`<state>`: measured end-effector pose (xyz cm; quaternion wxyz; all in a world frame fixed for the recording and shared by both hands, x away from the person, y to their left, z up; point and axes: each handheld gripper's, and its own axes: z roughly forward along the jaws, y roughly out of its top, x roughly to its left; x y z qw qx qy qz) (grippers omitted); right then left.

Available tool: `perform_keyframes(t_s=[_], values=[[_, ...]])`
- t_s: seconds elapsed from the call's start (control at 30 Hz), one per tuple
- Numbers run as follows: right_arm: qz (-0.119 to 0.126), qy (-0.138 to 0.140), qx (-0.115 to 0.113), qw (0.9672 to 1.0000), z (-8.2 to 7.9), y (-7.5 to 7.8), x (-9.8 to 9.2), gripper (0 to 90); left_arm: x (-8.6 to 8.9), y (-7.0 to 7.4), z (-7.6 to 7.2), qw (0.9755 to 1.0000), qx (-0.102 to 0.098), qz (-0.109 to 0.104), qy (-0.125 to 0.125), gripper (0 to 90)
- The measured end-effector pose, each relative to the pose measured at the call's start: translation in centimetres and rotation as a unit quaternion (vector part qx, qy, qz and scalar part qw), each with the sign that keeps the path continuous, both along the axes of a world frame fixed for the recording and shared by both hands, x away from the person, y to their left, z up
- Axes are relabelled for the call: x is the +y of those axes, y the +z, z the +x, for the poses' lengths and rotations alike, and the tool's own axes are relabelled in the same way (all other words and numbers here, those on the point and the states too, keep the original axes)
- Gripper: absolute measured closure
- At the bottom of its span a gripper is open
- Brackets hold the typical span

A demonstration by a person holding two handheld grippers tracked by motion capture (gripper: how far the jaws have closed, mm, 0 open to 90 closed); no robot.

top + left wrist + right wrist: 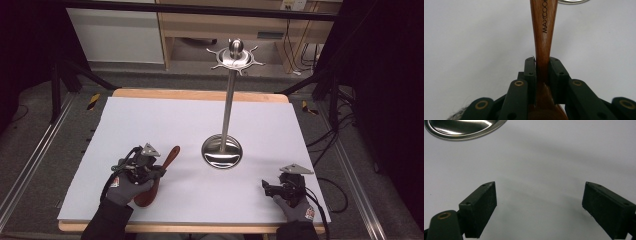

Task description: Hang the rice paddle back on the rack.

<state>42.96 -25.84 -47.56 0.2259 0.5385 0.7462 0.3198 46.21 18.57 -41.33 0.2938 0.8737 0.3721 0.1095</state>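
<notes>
I'm clamping my left gripper [542, 68] on the wooden spoon [544, 32] low on the white mat [150, 125]; my right gripper [539, 205] is waiting, jaws apart. Next, probably, I'm lifting it toward the steel stand [229, 95] hooks.

The tongs [542, 72] clamp the narrow neck of a wooden spoon [543, 37] above white tabletop [474, 37].
</notes>
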Motion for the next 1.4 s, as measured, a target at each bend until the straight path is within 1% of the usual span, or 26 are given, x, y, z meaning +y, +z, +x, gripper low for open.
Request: perform_keyframes(t_s=[0.03,0.07,0.1,0.13,0.17,0.27,0.33,0.37,0.47,0.53,0.6,0.67,0.77,0.8,0.93,0.97,1.0,1.1,1.13,1.17,1.2,1.27,1.3,1.33,1.37,1.4], values=[[0.0,0.0,0.0,1.0,0.0,0.0,0.0,12.7,0.1,0.3,-0.3,1.0,-0.005,0.001,0.002,77.0],[0.0,0.0,0.0,1.0,0.0,0.0,0.0,12.7,0.1,0.3,-0.3,1.0,-0.005,0.001,0.002,77.0],[0.0,0.0,0.0,1.0,0.0,0.0,0.0,12.7,0.1,0.7,-0.7,0.9999,-0.013,-0.004,0.004,77.1],[0.0,0.0,0.0,1.0,0.0,0.0,0.0,12.7,0.1,0.7,-0.7,0.9999,-0.013,-0.004,0.004,77.1],[0.0,0.001,-0.002,1.0,-0.1,0.1,0.0,12.8,0.2,0.9,-0.9,0.9998,-0.019,-0.007,0.006,77.1],[-0.001,0.002,-0.002,1.0,-0.1,0.1,0.0,12.7,0.3,0.9,-1.0,0.9997,-0.021,-0.006,0.007,77.2],[0.0,0.002,-0.002,1.0,-0.2,0.2,0.0,12.8,0.4,0.9,-1.1,0.9995,-0.027,-0.011,0.011,77.2],[0.0,0.002,-0.003,1.0,-0.2,0.2,0.0,12.7,0.6,1.0,-1.2,0.9993,-0.032,-0.013,0.013,77.2],[0.001,0.003,-0.005,1.0,-0.2,0.2,-0.1,12.7,0.9,1.2,-1.3,0.9992,-0.035,-0.015,0.013,77.2],[0.001,0.004,-0.006,1.0,-0.2,0.2,-0.1,12.8,1.1,1.6,-1.6,0.9989,-0.04,-0.02,0.013,77.3],[-0.001,0.002,-0.003,1.0,-0.2,0.2,0.0,12.7,1.4,2.1,-1.9,0.9981,-0.052,-0.029,0.018,77.4],[-0.001,0.002,-0.004,1.0,-0.2,0.2,0.0,12.7,1.5,2.2,-1.9,0.9978,-0.055,-0.032,0.018,77.4],[-0.001,0.001,-0.004,1.0,-0.2,0.2,-0.1,12.7,1.9,2.7,-2.2,0.996,-0.071,-0.047,0.026,77.5],[-0.001,0.001,-0.004,1.0,-0.2,0.2,-0.1,12.7,1.9,2.7,-2.2,0.996,-0.071,-0.047,0.026,77.6],[-0.001,0.001,-0.004,1.0,-0.2,0.2,-0.1,12.7,2.4,3.3,-2.5,0.9931,-0.093,-0.064,0.033,77.6],[-0.001,0.001,-0.004,1.0,-0.2,0.2,-0.1,12.7,2.4,3.3,-2.5,0.9931,-0.093,-0.064,0.033,77.6],[0.0,0.001,-0.004,1.0,-0.2,0.2,-0.1,12.7,2.6,3.5,-2.7,0.9918,-0.101,-0.07,0.036,77.7],[0.0,0.001,-0.004,1.0,-0.2,0.3,-0.1,12.7,2.8,3.8,-2.9,0.989,-0.115,-0.083,0.042,77.7],[0.0,0.001,-0.004,1.0,-0.2,0.3,-0.1,12.7,2.8,3.8,-2.9,0.989,-0.115,-0.083,0.042,77.7],[-0.001,0.001,-0.004,1.0,-0.2,0.3,-0.1,12.7,3.0,4.0,-3.0,0.9867,-0.126,-0.092,0.047,77.7],[-0.001,0.001,-0.004,1.0,-0.2,0.3,-0.1,12.7,3.0,4.0,-3.0,0.9867,-0.126,-0.092,0.047,77.7],[-0.001,0.003,-0.006,1.0,-0.2,0.2,-0.1,12.7,3.2,4.2,-3.2,0.9847,-0.133,-0.102,0.049,77.7],[-0.002,0.002,-0.005,1.0,-0.2,0.3,-0.1,12.7,3.4,4.4,-3.3,0.9822,-0.142,-0.111,0.053,77.7],[-0.002,0.002,-0.005,1.0,-0.2,0.3,-0.1,12.7,3.4,4.4,-3.3,0.9822,-0.142,-0.111,0.053,77.7],[-0.001,0.002,-0.004,1.0,-0.2,0.3,-0.1,12.7,3.5,4.6,-3.5,0.98,-0.149,-0.12,0.054,77.7],[0.0,0.002,-0.004,1.0,-0.2,0.3,-0.1,12.7,3.5,4.6,-3.5,0.98,-0.149,-0.12,0.054,77.7]])
